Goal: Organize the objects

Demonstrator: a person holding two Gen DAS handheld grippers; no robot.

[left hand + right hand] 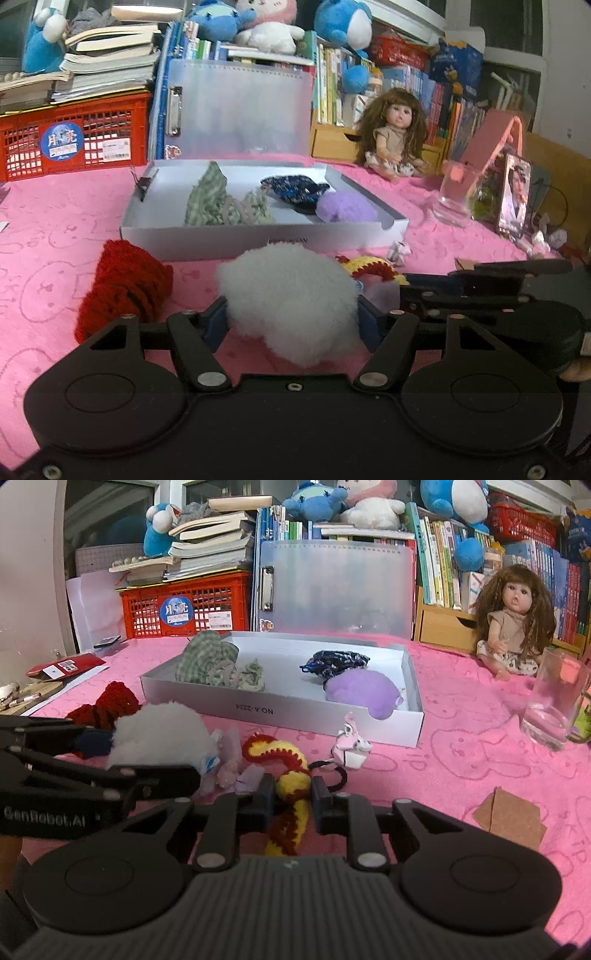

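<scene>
Black gripper bodies fill the foreground of both wrist views. Between the blue pads of the left gripper (291, 317) sits a white fluffy ball (288, 299), the pads pressing its two sides as it rests on the pink tablecloth (55, 229). The right gripper (293, 797) is pinched tight on a yellow and red crocheted piece (290, 779), which curls out ahead of the jaws and trails back beneath them. Both grippers lie on the near side of the white box (295, 716), the landmark here, just short of its front wall. Inside that shallow open box lie a green checked cloth (207, 661) toward its left end and a dark blue scrunchie (336, 662) with a purple fluffy ball (364, 692) toward its right end; bare floor shows between them. A red knitted piece (125, 284) lies left of the box's front corner. A small pink and white trinket (351, 744) touches nothing, just before the front wall. To the box's right, cloth lies open up to a drinking glass (554, 705).
</scene>
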